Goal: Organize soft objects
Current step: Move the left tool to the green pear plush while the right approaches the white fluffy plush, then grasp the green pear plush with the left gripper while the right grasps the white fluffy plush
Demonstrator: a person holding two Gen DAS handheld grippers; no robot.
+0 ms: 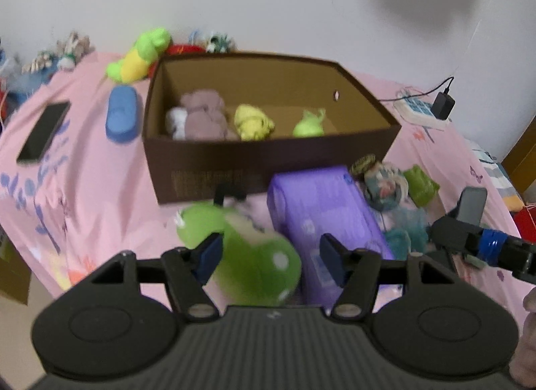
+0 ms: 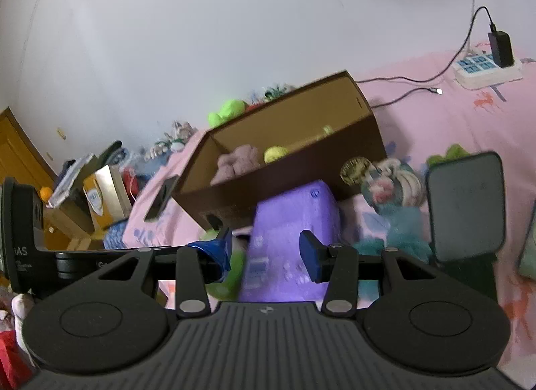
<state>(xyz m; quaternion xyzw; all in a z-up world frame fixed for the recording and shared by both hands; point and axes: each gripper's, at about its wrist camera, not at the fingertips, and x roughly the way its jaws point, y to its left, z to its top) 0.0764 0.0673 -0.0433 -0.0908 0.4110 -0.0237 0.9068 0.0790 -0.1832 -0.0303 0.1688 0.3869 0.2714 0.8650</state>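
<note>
A brown cardboard box (image 1: pixel 268 155) stands on the pink bed and holds a mauve plush (image 1: pixel 204 115), a yellow plush (image 1: pixel 253 122) and a small green plush (image 1: pixel 310 125). My left gripper (image 1: pixel 271 256) is open just above a green plush (image 1: pixel 254 256) that lies in front of the box, its pads either side of it. A purple pack (image 1: pixel 321 215) lies beside it. My right gripper (image 2: pixel 268 252) is open over the purple pack (image 2: pixel 288 239); the box (image 2: pixel 284 182) is beyond it. The right gripper also shows in the left wrist view (image 1: pixel 469 222).
A green-yellow plush (image 1: pixel 140 55), a blue case (image 1: pixel 122 112) and a phone (image 1: pixel 43 132) lie left of the box. A floral-and-teal soft bundle (image 1: pixel 388 185) and a green pouch (image 1: pixel 420 185) lie right. A power strip with charger (image 1: pixel 428 108) sits at the back right.
</note>
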